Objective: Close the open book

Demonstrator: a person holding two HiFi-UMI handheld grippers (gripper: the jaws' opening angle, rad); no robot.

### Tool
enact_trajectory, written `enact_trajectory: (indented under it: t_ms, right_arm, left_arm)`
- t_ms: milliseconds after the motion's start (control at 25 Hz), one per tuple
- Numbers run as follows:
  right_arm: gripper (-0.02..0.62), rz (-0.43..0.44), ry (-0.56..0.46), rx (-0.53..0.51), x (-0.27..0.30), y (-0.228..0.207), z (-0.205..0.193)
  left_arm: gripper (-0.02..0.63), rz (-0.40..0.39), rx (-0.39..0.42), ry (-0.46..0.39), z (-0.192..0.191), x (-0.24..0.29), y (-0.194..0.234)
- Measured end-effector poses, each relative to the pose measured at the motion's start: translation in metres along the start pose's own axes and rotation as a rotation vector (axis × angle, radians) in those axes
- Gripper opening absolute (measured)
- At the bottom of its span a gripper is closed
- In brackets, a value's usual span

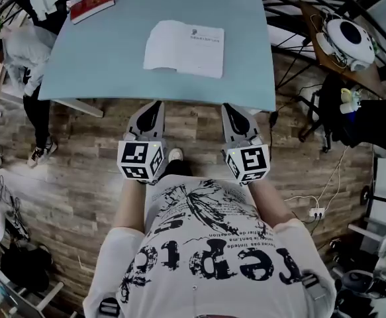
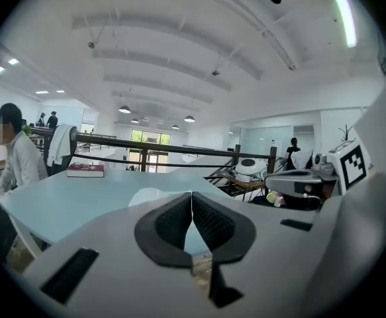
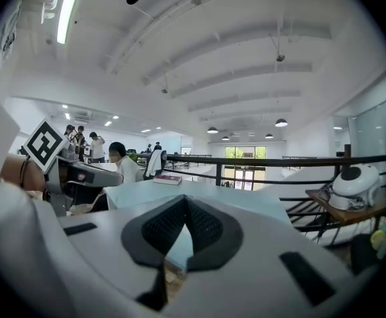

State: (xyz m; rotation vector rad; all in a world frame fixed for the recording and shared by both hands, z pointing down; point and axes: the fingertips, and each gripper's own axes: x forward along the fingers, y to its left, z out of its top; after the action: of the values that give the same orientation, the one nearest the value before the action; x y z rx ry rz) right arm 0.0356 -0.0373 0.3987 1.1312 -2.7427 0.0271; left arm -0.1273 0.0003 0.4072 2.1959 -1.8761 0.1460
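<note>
A white book (image 1: 184, 48) lies flat on the light blue table (image 1: 106, 58), its pages facing up with a little print near the far right corner. In the left gripper view, part of the white book (image 2: 147, 195) shows just past the jaws. My left gripper (image 1: 155, 106) and my right gripper (image 1: 230, 108) hang side by side over the wooden floor, short of the table's near edge. Both point toward the table. The left gripper (image 2: 192, 195) has its pads closed tip to tip with nothing between them. So does the right gripper (image 3: 185, 199).
A red book (image 1: 92, 4) lies at the table's far left corner. A seated person (image 1: 20, 52) is by the table's left end. A side stand with a white round device (image 1: 346, 40) is on the right. Black railings run behind it, and cables and a power strip (image 1: 317, 212) lie on the floor.
</note>
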Motion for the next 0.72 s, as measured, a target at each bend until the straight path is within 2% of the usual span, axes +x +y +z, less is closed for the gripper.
enact_trajectory:
  t_ms: [200, 360, 720]
  right_arm:
    - [0.011, -0.07, 0.019, 0.01, 0.068, -0.007, 0.011]
    - [0.011, -0.101, 0.052, 0.029, 0.108, -0.014, 0.008]
    - [0.011, -0.03, 0.125, 0.047, 0.174, -0.036, -0.012]
  left_arm:
    - [0.019, -0.066, 0.012, 0.015, 0.021, 0.054, 0.056]
    - [0.018, -0.084, -0.002, 0.044, 0.02, 0.084, 0.085]
    - [0.02, -0.063, -0.071, 0.142, -0.022, 0.139, 0.111]
